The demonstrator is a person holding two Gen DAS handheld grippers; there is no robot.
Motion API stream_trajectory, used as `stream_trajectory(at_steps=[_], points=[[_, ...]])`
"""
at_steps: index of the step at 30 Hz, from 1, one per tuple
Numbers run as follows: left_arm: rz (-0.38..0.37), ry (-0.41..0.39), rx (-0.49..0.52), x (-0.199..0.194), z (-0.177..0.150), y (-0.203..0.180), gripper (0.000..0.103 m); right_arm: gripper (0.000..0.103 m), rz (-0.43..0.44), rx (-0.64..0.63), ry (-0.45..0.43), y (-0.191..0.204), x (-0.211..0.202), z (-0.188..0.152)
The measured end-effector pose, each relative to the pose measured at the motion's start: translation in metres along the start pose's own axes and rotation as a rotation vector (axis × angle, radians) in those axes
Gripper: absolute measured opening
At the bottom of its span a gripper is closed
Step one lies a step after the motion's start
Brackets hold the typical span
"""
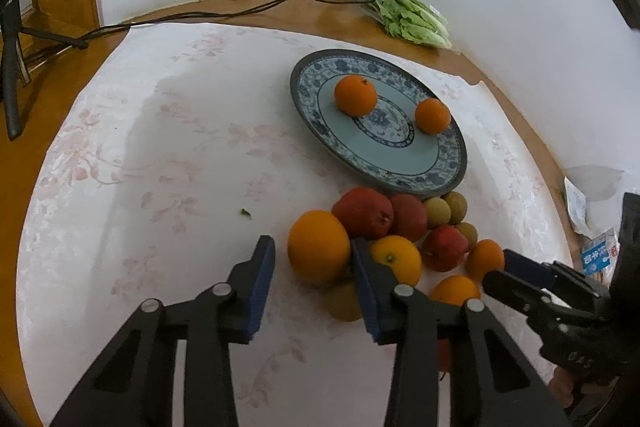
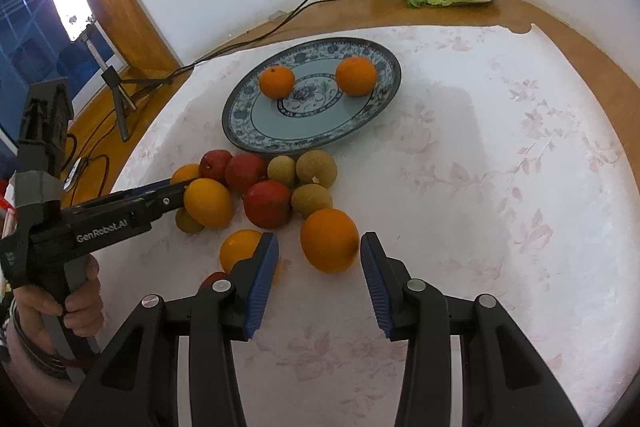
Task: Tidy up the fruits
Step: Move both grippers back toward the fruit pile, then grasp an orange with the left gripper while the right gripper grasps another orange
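Left gripper spread around an orange; right gripper spread around another orange

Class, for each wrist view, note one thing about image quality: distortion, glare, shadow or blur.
Left wrist view: fisheye bends the table edge into a curve, dark vignette in the corners. Right wrist view: the lamp at the left is blown out white; a soft shadow lies on the cloth right of the plate.
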State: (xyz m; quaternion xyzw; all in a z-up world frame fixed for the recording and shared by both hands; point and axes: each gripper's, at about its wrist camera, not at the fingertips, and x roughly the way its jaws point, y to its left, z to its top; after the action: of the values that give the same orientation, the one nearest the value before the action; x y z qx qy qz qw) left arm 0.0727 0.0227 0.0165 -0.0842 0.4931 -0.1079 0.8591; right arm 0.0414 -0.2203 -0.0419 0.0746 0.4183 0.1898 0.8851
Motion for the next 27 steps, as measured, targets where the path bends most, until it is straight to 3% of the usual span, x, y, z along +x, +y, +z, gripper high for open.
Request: stream_trajectory(at_steps=[4, 21, 27], points=[[0.016, -0.004, 0.004, 0.000, 0.000, 0.000, 0.033, 0.044, 0.001, -0.005, 0.004, 0.000, 0.004, -0.002], [0.004, -0.024, -0.040, -0.011, -0.002, 0.006, 0.033, 0.043, 0.014, -0.010, -0.002, -0.002, 0.009, -0.005], [-0.002, -0.037, -0.040, -0.021, -0.002, 0.002, 0.033, 0.034, 0.003, -0.014, -0.012, -0.005, 0.009, -0.006]])
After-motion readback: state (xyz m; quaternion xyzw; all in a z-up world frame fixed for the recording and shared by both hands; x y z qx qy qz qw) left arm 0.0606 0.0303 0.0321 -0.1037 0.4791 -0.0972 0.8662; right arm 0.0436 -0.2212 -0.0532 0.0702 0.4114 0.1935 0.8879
